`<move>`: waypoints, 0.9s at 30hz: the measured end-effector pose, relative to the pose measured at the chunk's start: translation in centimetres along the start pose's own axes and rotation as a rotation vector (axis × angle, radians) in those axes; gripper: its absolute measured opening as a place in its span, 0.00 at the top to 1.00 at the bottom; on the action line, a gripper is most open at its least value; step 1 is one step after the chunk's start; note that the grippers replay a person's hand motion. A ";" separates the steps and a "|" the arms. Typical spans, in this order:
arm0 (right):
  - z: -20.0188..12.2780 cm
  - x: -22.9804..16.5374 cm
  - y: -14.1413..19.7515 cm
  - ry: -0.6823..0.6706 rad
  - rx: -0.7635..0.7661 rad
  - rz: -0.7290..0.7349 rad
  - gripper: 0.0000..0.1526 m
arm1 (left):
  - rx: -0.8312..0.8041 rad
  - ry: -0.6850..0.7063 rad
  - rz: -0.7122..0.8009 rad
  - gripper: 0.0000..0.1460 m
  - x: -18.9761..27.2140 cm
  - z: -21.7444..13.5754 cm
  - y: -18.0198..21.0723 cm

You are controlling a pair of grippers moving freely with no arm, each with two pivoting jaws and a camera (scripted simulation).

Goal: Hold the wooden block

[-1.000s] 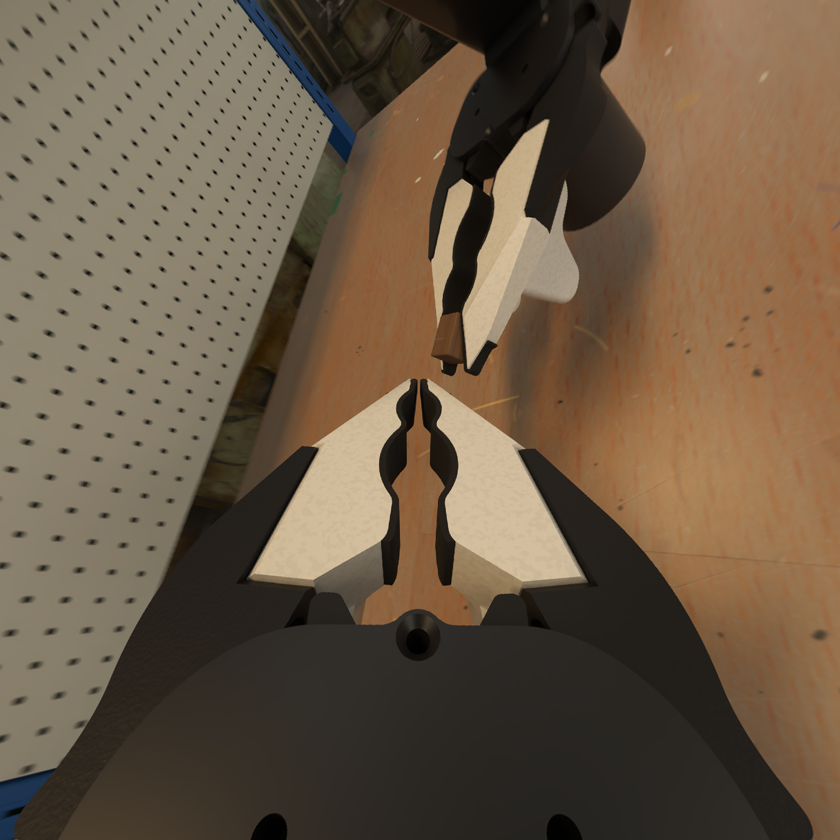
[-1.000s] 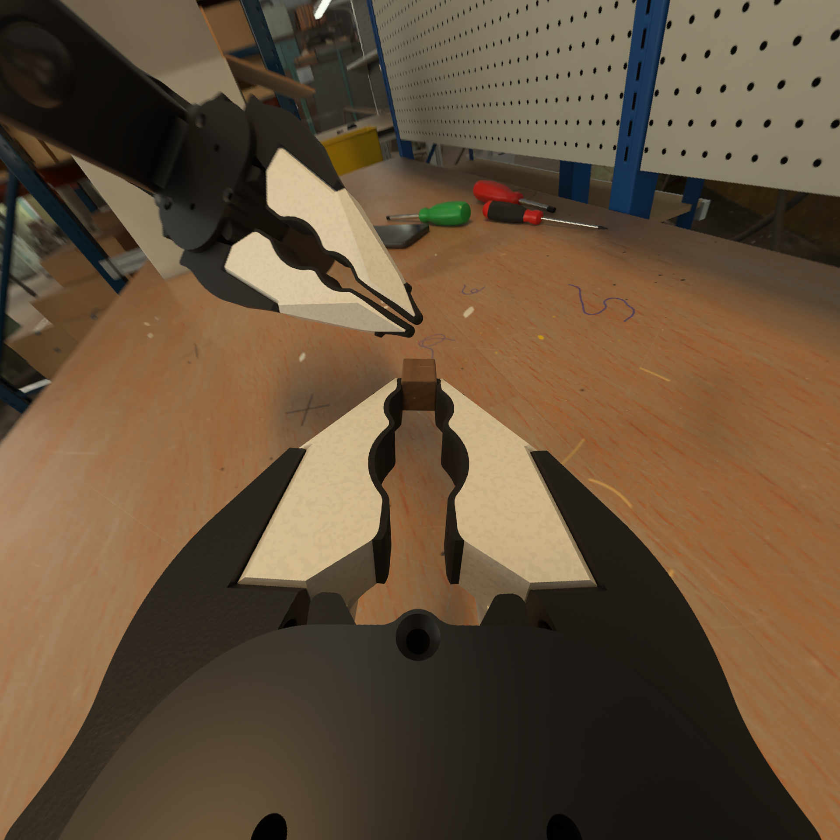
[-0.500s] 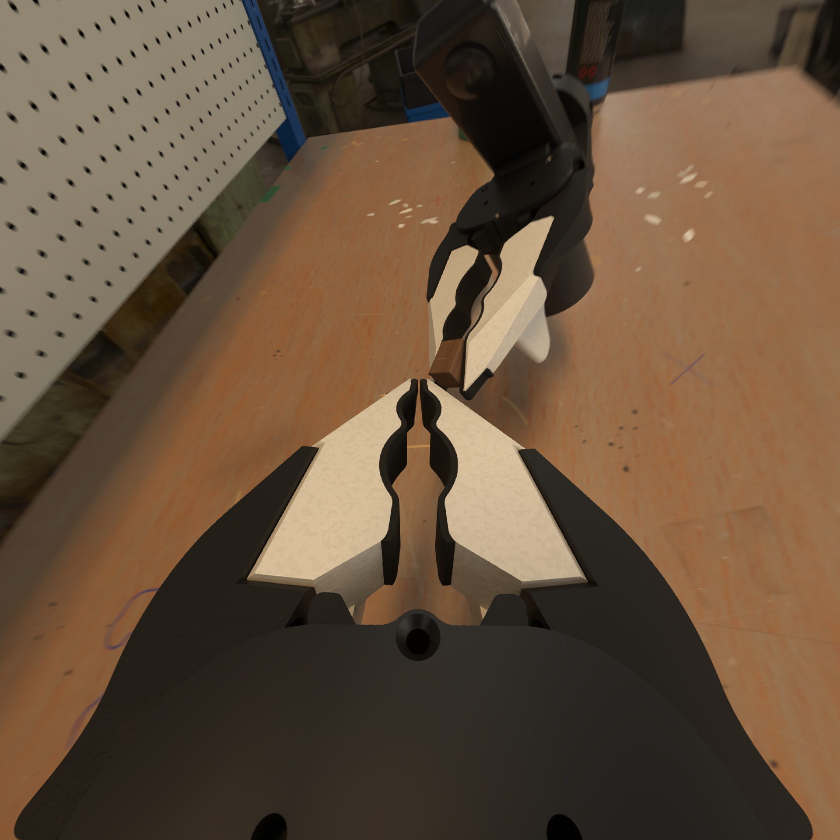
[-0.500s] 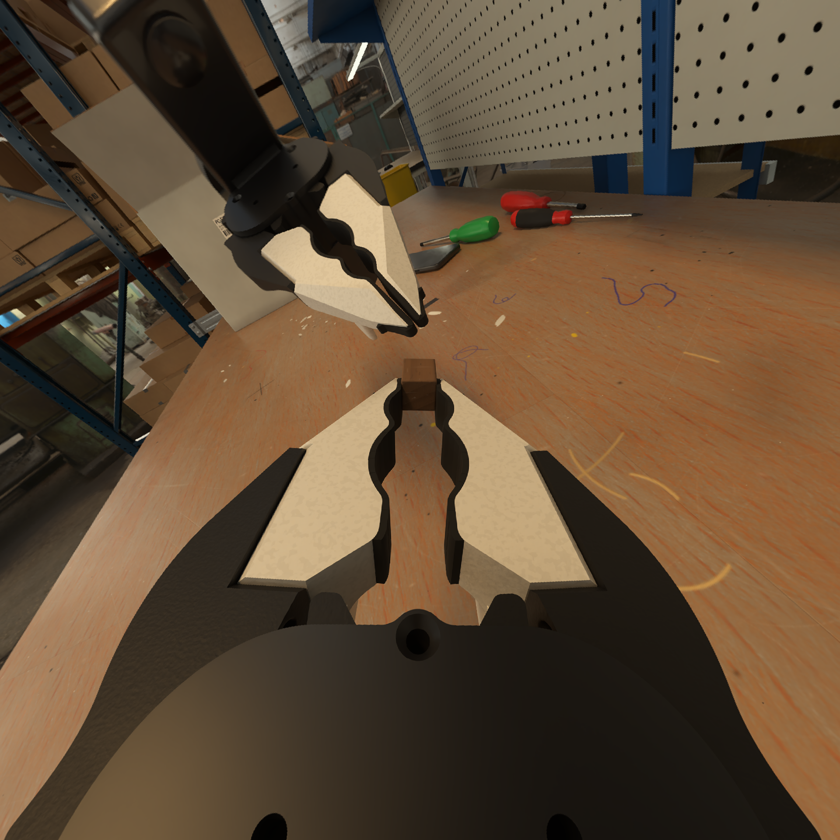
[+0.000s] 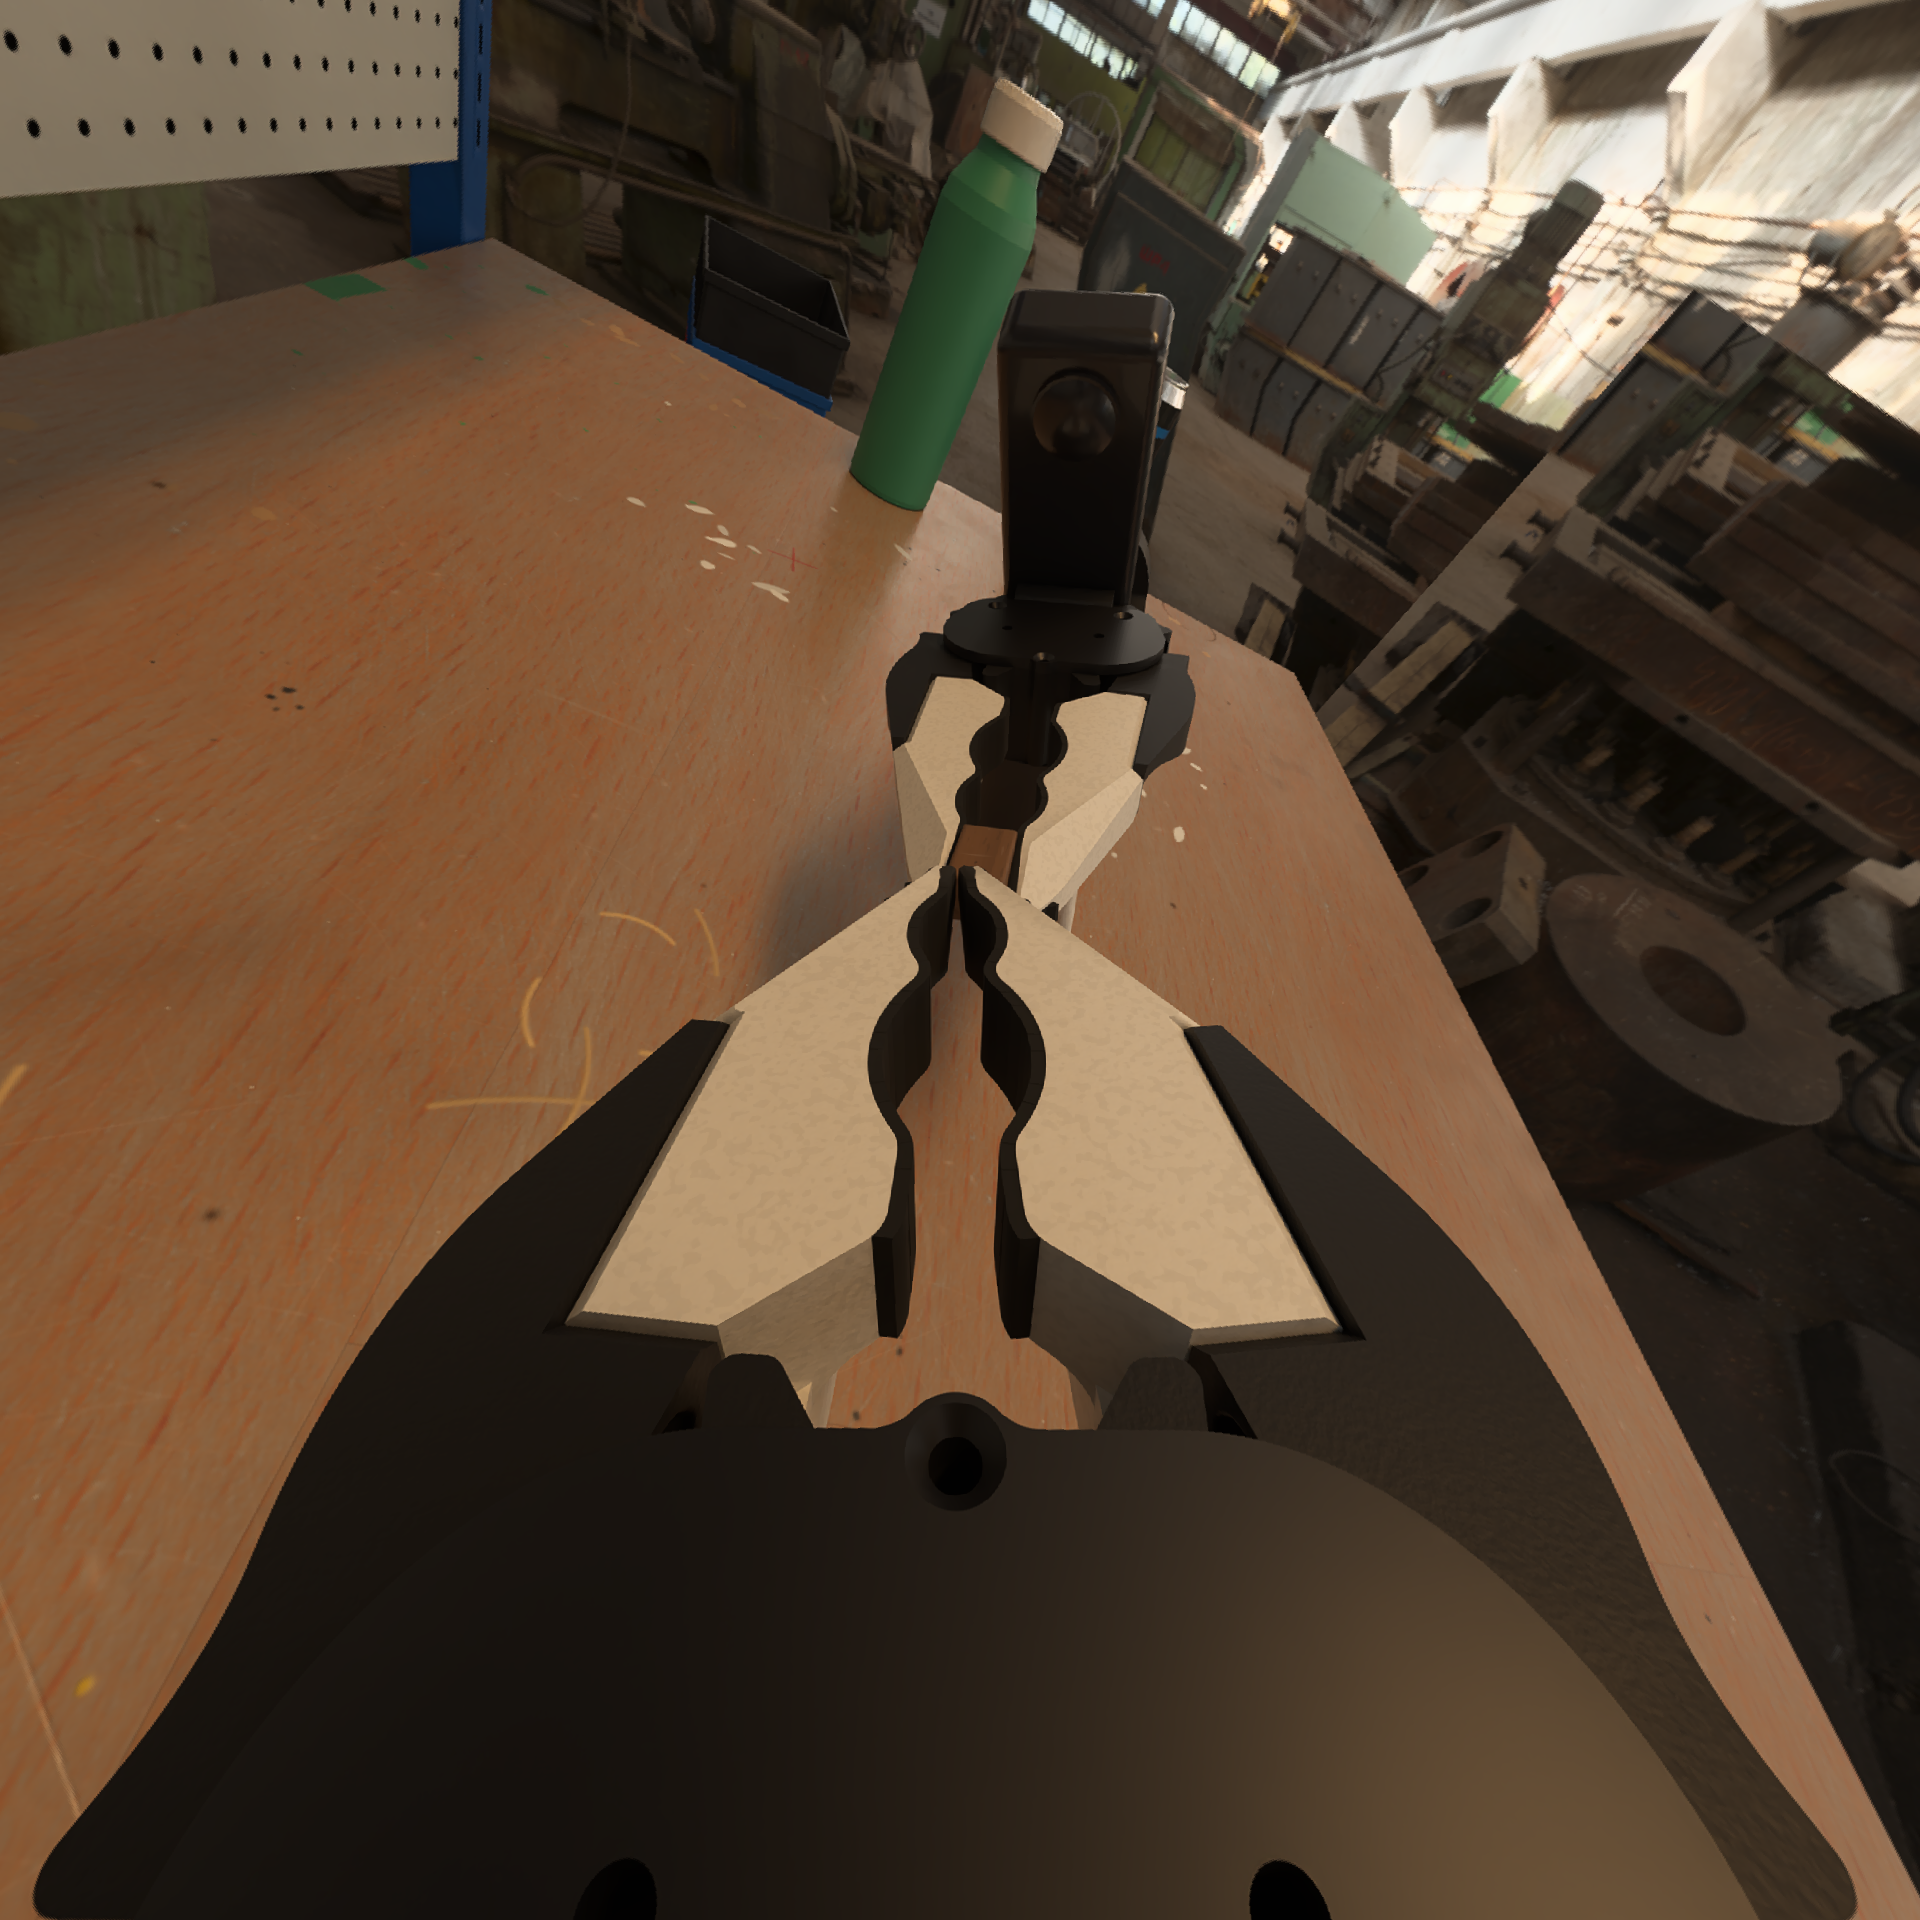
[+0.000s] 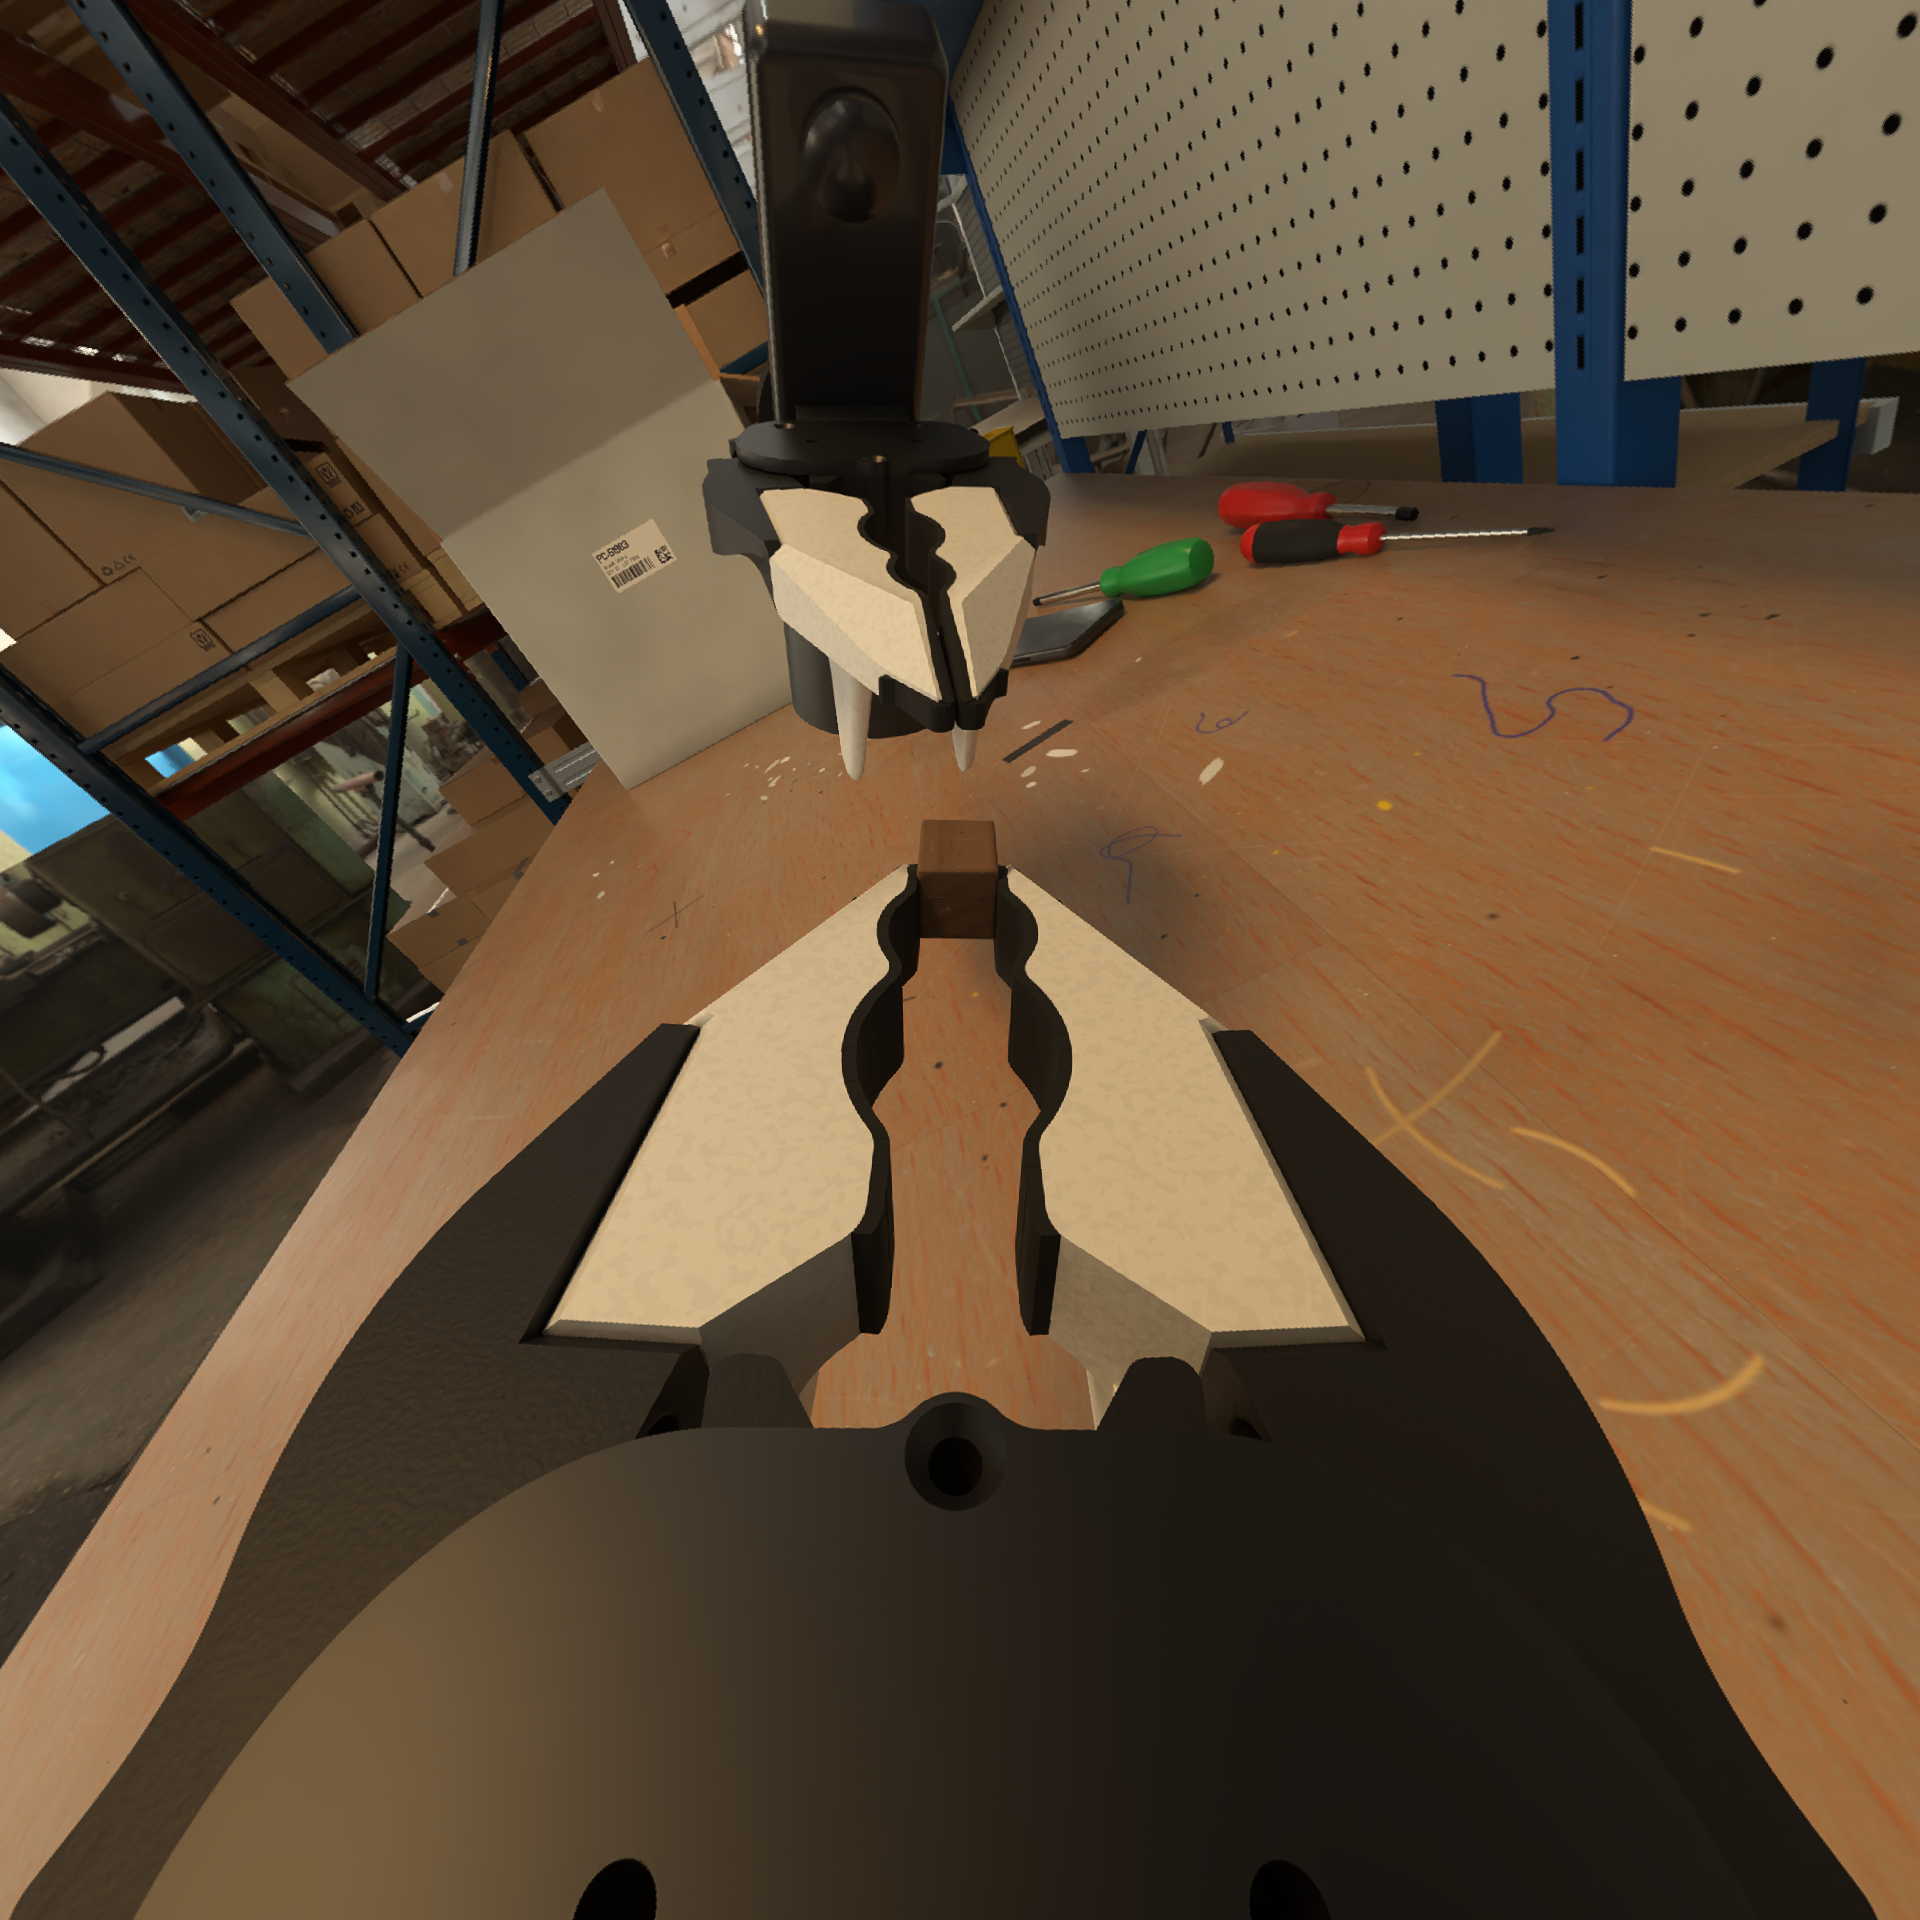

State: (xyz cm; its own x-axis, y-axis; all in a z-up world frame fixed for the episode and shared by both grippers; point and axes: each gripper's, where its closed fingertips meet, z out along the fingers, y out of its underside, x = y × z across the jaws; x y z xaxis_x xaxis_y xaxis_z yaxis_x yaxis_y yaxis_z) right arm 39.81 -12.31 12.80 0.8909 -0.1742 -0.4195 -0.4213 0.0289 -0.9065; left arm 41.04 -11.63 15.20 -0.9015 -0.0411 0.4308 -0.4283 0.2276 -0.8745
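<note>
A small brown wooden block [image 6: 957,878] sits clamped between the tips of my right gripper [image 6: 957,883], held above the wooden workbench [image 6: 1455,935]. In the left wrist view the same block [image 5: 985,847] shows just beyond my left gripper [image 5: 957,878], which is shut and empty. The right gripper [image 5: 987,847] faces mine head-on there, tips nearly touching. In the right wrist view the left gripper [image 6: 951,717] hangs shut just beyond and above the block, apart from it.
A green bottle with a white cap [image 5: 951,312] stands at the far table edge. A green-handled screwdriver [image 6: 1143,571], two red-handled ones [image 6: 1320,525] and a dark flat object [image 6: 1070,629] lie near the pegboard [image 6: 1351,208]. The table edge [image 5: 1455,987] drops off to the right.
Both grippers have swung around so that they now face each other head-on. The right gripper still holds the block; the left stays shut and empty.
</note>
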 end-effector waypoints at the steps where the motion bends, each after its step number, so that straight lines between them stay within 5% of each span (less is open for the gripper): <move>1: 0.0 0.0 0.0 0.001 0.001 -0.004 0.92 | 0.001 0.002 -0.005 1.00 0.0 0.0 0.0; 8: -0.1 -0.5 -0.6 0.036 0.020 -0.148 0.92 | 0.047 -0.031 0.077 1.00 0.7 -0.9 -0.8; 19: 0.4 -1.6 -1.8 0.368 0.046 -0.857 0.92 | 0.143 -0.222 0.664 1.00 3.7 -3.2 -1.1; 27: 0.7 -1.8 -2.0 0.509 0.019 -1.051 0.92 | 0.191 -0.215 0.723 1.00 2.8 -3.1 -0.7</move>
State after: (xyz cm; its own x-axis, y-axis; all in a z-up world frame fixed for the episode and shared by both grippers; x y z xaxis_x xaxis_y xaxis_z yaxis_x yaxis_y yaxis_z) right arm 39.17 -11.40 15.33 0.6270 -0.4952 0.6013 0.4895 -0.3500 -0.7987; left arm 39.04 -8.85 17.74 -0.9449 -0.1384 -0.2967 0.2849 0.0988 -0.9535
